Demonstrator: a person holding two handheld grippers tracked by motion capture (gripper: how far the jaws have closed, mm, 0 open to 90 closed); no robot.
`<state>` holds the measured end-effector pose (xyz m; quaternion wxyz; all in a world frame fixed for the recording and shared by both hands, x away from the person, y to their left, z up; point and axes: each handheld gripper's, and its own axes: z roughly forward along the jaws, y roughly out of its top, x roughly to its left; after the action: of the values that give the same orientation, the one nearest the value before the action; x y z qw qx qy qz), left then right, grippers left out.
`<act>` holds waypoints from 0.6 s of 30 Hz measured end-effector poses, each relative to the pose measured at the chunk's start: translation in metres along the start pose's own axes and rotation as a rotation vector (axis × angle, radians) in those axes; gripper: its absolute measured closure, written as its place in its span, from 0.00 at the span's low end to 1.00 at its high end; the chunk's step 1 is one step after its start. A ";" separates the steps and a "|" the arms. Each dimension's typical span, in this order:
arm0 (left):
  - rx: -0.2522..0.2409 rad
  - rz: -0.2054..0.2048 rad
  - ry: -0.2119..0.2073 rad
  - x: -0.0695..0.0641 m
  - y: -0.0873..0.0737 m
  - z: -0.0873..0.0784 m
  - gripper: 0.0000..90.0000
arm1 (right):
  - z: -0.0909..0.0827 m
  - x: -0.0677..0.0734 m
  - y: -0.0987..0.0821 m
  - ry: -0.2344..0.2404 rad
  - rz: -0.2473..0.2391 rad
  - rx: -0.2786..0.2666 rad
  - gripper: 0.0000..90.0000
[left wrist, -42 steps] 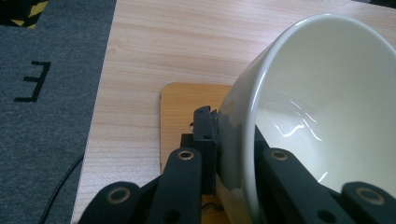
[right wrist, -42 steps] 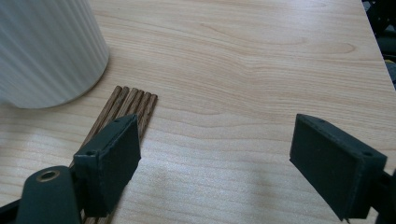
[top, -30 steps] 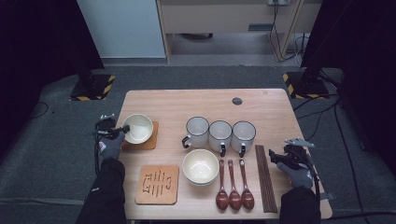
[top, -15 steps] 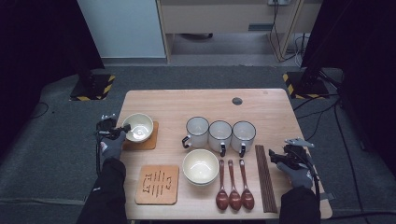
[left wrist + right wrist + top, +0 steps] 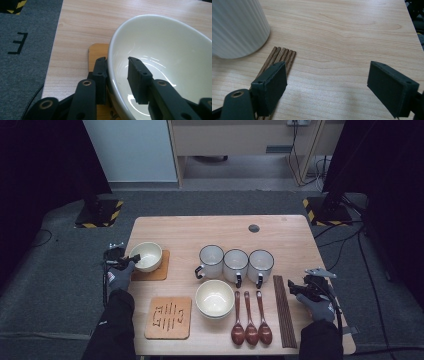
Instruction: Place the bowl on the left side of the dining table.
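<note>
Table [image 5: 220, 227]: a wooden top is laid with two bowls, two coasters, three mugs [image 5: 236, 265], three spoons [image 5: 250, 320] and a bundle of chopsticks [image 5: 283, 310], all in tidy rows.

Change: compared with a second ago, the left bowl [image 5: 146, 256] is seen in the same spot on its coaster, while the jaws around its rim have just been opening; the bowl is judged to be set down and in the course of being released.

Meaning for the work: placing this bowl on the coaster [image 5: 152, 270] is taken as done; the second bowl [image 5: 214, 298] is found beside the slotted coaster [image 5: 169, 317], not on it, so that pairing is judged to be what is left.

Left bowl: it is seated on the plain square coaster at the left edge of the table, upright, well apart from the mugs.

Left gripper [image 5: 117, 75]: the rim of the bowl [image 5: 160, 65] is straddled, one jaw outside the wall, one inside. The outer finger [image 5: 100, 75] lies against or just beside the wall; the inner finger [image 5: 137, 77] is parted from it by a visible gap. The rim is no longer pinched.

Right gripper [image 5: 328, 87]: it is held over bare wood near the right edge; the jaws are spread wide with nothing between them. The chopsticks [image 5: 279, 58] are passed under one finger [image 5: 270, 87], and a ribbed mug [image 5: 237, 25] is seen beyond.
</note>
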<state>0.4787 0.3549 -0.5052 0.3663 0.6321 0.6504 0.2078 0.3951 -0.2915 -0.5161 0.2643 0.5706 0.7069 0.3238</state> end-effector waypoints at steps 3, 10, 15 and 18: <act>-0.018 0.007 0.000 -0.001 0.002 -0.003 0.71 | -0.001 0.000 0.000 0.001 0.001 -0.006 0.18; -0.058 0.031 0.005 -0.005 0.007 -0.016 0.66 | -0.004 0.000 0.002 0.006 0.003 -0.024 0.18; -0.087 0.047 0.013 -0.007 0.009 -0.026 0.64 | -0.009 0.002 0.004 0.010 0.005 -0.044 0.18; -0.109 0.055 0.010 -0.010 0.010 -0.035 0.62 | -0.013 0.003 0.005 0.013 0.008 -0.059 0.18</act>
<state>0.4591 0.3533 -0.4735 0.3913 0.6277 0.6224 0.2559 0.3882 -0.2901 -0.5037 0.2752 0.5632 0.6964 0.3495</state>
